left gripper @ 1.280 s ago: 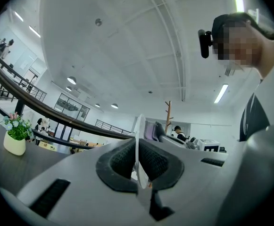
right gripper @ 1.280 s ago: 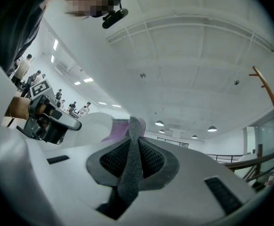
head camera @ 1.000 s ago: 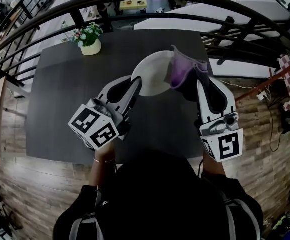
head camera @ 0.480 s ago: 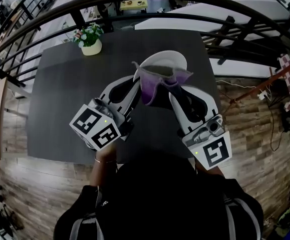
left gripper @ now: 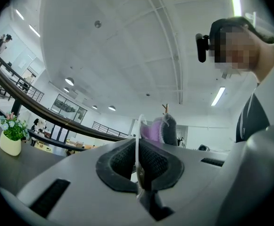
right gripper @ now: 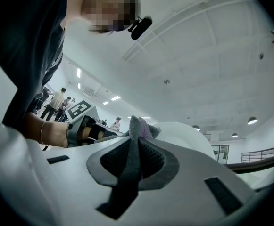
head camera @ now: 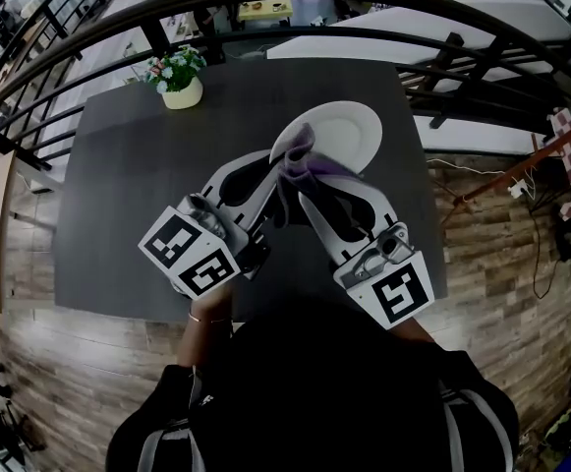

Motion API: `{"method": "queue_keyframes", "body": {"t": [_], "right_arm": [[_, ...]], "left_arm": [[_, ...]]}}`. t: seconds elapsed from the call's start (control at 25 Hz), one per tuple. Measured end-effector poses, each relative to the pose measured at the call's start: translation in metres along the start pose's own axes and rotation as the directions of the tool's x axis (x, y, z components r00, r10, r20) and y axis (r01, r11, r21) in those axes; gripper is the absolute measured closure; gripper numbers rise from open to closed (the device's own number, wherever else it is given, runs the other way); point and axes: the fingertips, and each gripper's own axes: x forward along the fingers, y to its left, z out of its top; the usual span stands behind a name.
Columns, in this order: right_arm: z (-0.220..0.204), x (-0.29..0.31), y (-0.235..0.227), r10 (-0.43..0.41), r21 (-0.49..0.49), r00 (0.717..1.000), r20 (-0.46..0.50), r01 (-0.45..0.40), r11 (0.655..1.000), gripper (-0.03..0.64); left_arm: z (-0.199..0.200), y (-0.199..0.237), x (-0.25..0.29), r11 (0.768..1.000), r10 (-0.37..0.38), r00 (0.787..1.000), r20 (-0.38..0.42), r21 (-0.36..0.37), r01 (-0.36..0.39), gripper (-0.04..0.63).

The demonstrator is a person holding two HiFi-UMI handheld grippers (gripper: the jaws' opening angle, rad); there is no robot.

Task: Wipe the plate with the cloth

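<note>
A white plate (head camera: 339,134) is held up over the dark table (head camera: 118,195), tilted. My left gripper (head camera: 271,172) is shut on the plate's left rim. In the left gripper view the plate (left gripper: 138,134) shows edge-on as a thin white line between the pads of the left gripper (left gripper: 139,167). My right gripper (head camera: 301,187) is shut on a purple and grey cloth (head camera: 301,161). The cloth lies against the plate's lower left part, beside the left gripper's tips. In the right gripper view the cloth (right gripper: 131,150) runs between the pads of the right gripper (right gripper: 133,163), with the plate (right gripper: 186,136) just behind.
A small pot of flowers (head camera: 178,79) stands at the table's far left corner. A curved black railing (head camera: 265,0) runs behind the table. Wood floor lies to the right and left of the table. The person's wrist and the left gripper (right gripper: 82,131) show in the right gripper view.
My right gripper has swung left and nearer with the cloth, from the plate's right side to its lower left. More of the plate's right face now shows. The left gripper has stayed put.
</note>
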Motion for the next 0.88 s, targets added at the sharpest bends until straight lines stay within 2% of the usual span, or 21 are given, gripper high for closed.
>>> {"method": "queue_keyframes", "body": {"t": [0.36, 0.64, 0.76, 0.88], "right_arm": [[-0.030, 0.004, -0.005, -0.039, -0.050, 0.991, -0.125, 0.033, 0.998, 0.574], [-0.045, -0.005, -0.019, -0.082, -0.023, 0.982, -0.170, 0.079, 0.997, 0.574], [-0.049, -0.011, -0.031, -0.120, 0.012, 0.979, -0.165, 0.123, 0.992, 0.574], [-0.050, -0.014, -0.038, -0.137, 0.003, 0.977, -0.164, 0.140, 0.990, 0.574]], "left_arm": [[0.000, 0.002, -0.002, 1.000, 0.000, 1.000, -0.008, 0.001, 0.000, 0.580], [-0.001, 0.003, -0.003, 1.000, 0.014, 1.000, -0.021, 0.017, -0.013, 0.580], [0.000, 0.003, -0.003, 1.000, 0.019, 1.000, -0.018, 0.019, -0.019, 0.580], [0.000, 0.002, -0.002, 0.999, 0.021, 1.000, -0.021, 0.027, -0.021, 0.580]]}}
